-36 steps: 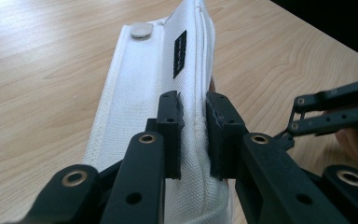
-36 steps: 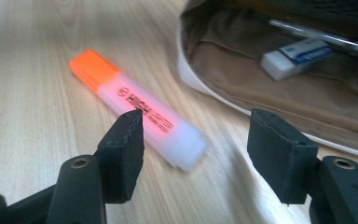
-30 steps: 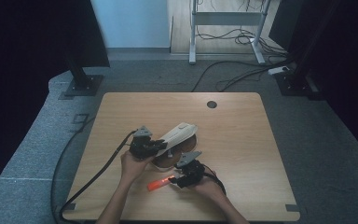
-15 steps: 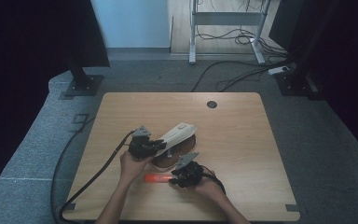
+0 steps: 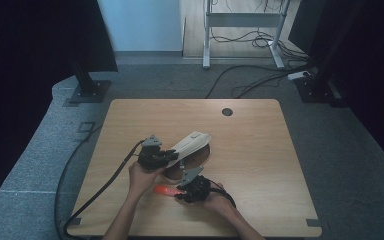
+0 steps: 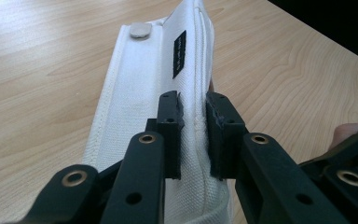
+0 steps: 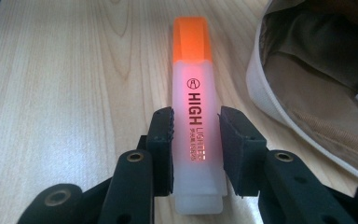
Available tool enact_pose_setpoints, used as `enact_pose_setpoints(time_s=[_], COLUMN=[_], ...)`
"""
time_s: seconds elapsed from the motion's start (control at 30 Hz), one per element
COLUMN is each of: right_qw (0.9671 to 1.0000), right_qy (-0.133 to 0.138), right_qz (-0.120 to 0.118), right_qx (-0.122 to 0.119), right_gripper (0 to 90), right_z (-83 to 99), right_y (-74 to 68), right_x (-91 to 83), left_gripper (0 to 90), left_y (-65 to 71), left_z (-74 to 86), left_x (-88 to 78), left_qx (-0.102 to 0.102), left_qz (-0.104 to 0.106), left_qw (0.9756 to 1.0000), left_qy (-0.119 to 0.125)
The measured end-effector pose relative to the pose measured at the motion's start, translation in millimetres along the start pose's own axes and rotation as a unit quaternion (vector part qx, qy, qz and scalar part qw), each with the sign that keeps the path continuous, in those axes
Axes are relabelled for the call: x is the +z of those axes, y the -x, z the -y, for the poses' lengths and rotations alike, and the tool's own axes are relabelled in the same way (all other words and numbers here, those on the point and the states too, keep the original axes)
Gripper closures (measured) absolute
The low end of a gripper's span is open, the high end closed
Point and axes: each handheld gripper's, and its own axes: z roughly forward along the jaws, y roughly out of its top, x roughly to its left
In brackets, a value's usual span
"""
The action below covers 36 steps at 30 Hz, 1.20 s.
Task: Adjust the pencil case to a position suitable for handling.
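A white fabric pouch lies open on the wooden table, its flap raised. My left gripper is shut on that flap; in the left gripper view both pads pinch the white cloth at its seam. An orange highlighter lies just in front of the pouch. My right gripper has just been closing, and its pads now touch both sides of the highlighter, orange cap pointing away. The pouch's brown inside gapes to the right of it.
A round cable hole sits near the table's far edge. The left gripper's black cable trails off the front left corner. Stand bases and loose cables lie on the grey floor behind the table.
The right gripper's jaws have come in onto the highlighter, which has shifted slightly toward the pouch and now lies more level. The left gripper and the flap have stayed put.
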Motion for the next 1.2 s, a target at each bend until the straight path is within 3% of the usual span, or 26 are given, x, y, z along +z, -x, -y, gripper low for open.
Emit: enact_pose_setpoints(time_s=[0.53,1.2], right_qw=[0.9999,0.9965], right_qy=[0.012,0.031], right_qz=[0.004,0.055], right_qx=[0.008,0.055], right_gripper=[65.0,65.0], right_z=[2.1,14.0], right_y=[-5.0,27.3], right_x=[-13.9,-50.6], left_gripper=[76.6,76.9], left_y=[-0.2,0.5], left_z=[-0.4,-2.5], left_x=[-0.7,-6.1], left_qx=[-0.003,0.001], left_qz=[0.000,-0.003], left_qw=[1.0000,1.0000], left_qy=[0.001,0.002])
